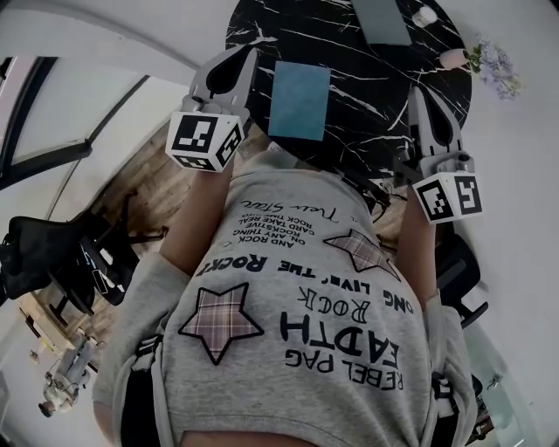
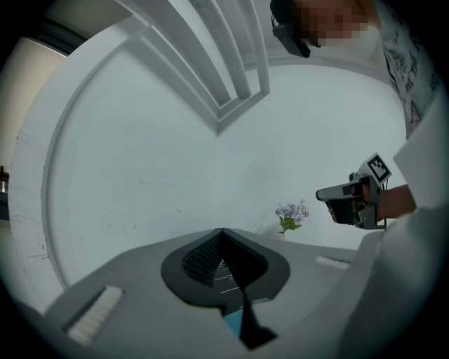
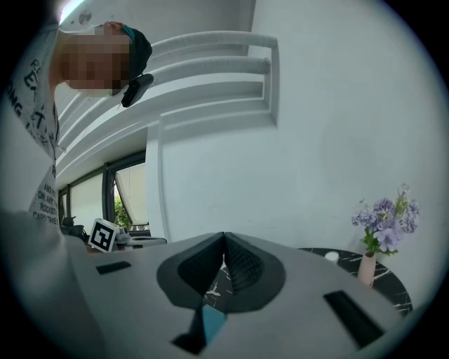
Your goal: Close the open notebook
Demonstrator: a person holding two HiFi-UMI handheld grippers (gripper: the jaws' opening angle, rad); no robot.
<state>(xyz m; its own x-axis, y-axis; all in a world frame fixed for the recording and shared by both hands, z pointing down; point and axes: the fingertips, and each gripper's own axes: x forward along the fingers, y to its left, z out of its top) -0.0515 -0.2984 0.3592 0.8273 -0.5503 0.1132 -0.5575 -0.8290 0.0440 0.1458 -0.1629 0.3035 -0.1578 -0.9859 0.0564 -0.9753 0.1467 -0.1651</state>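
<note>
Claws first: the left claw (image 2: pixel 222 233) has its jaws together at the tips with nothing between them, and the right claw (image 3: pixel 224 237) is likewise pressed together and empty. Under each pair of jaws only a strip of blue and a bit of marble can be seen. In the head view the notebook (image 1: pixel 299 100) lies flat on the round black table (image 1: pixel 349 52), upper middle, between both claws; it shows one plain blue face and looks closed. A grey-blue sheet (image 1: pixel 381 19) is cut off by the top edge, and what it is I cannot tell. Purple flowers (image 1: pixel 491 63) stand at upper right. The grey shirt (image 1: pixel 306 332) fills the lower frame, and its print, upside down, reads "REBEL" and "ROCK".
</note>
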